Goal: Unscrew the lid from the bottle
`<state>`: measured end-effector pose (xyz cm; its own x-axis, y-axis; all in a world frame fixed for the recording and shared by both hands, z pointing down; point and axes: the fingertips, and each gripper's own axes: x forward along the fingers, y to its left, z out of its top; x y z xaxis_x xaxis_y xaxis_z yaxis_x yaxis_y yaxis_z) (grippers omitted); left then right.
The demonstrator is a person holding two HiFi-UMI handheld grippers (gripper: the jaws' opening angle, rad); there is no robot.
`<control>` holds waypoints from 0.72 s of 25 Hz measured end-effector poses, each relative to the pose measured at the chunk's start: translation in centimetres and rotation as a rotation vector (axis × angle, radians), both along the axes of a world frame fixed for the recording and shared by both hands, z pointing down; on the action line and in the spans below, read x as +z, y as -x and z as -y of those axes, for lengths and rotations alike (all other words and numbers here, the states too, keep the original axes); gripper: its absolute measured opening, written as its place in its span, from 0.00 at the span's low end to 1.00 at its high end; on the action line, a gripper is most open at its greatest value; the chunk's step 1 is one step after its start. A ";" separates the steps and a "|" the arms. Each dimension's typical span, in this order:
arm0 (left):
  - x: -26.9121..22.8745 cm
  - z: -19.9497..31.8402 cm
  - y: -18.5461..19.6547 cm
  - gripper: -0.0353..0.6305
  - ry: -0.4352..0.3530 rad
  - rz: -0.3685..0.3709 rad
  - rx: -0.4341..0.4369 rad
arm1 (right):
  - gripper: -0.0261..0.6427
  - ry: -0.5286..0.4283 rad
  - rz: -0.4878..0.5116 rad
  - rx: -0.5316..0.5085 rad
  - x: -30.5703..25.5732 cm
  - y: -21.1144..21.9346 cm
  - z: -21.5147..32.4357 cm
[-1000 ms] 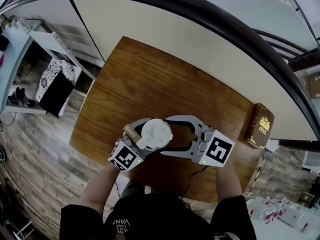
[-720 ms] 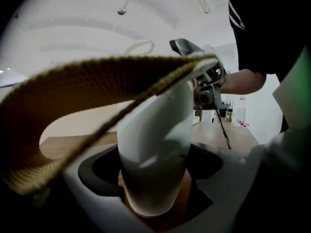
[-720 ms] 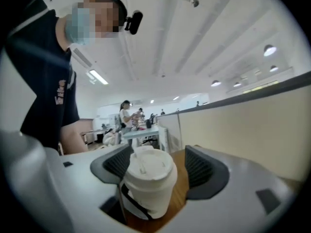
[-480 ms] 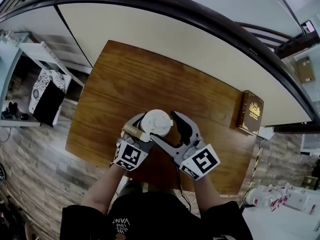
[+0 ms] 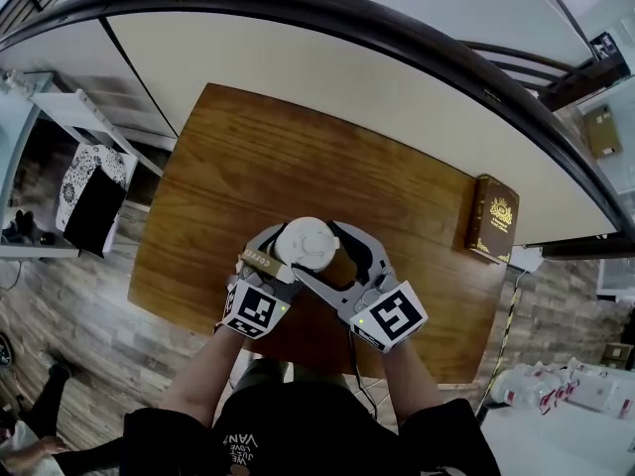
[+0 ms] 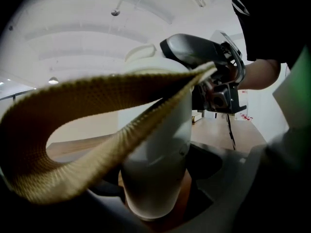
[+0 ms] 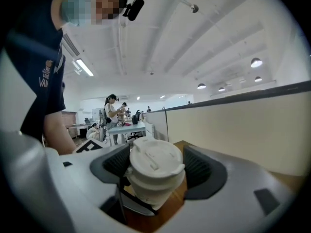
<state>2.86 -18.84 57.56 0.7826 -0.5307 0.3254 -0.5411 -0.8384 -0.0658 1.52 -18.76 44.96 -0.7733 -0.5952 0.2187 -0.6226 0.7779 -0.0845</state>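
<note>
**Mid-turn on the lid**

Since a second ago my right gripper [image 5: 318,249] has swung round the bottle [image 6: 154,178] toward me, while my left gripper [image 5: 275,258] has hardly shifted. The bottle stands between the two tools. The table [image 5: 248,147] lies under it, and a book [image 5: 493,219] sits well apart to its right.

My right jaws are closed in on the lid [image 5: 306,240], one dark pad against each side of it. My left jaws are clamped on the white body below the lid, and a tan strap [image 6: 92,130] loops across in front of the bottle.

To do this well, I judge the left clamp must stay firm and still, or the body will spin along with the lid. The right jaws should stay level on the lid and turn squarely about the bottle's axis. When my wrist runs out of travel, I should let go and take a fresh grip. The strap needs to stay out of the pads.

From above, the lid covers the body and my left hold on it. The seam under the lid is not clear, so I cannot tell whether it has loosened. My left jaws show only as dark shapes. I cannot tell whether the base rests on the table.
</note>
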 end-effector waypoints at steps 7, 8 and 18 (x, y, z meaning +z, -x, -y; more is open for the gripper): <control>-0.2 -0.1 -0.2 0.64 -0.006 -0.029 0.082 | 0.53 -0.021 0.015 -0.244 -0.3 -0.1 0.0; -0.2 -0.1 -0.4 0.64 -0.009 -0.032 0.101 | 0.53 -0.022 0.015 -0.290 -0.3 -0.2 0.0; -0.6 -0.4 -0.7 0.64 -0.020 -0.053 0.245 | 0.53 -0.124 -0.118 -0.750 0.2 -0.5 -1.1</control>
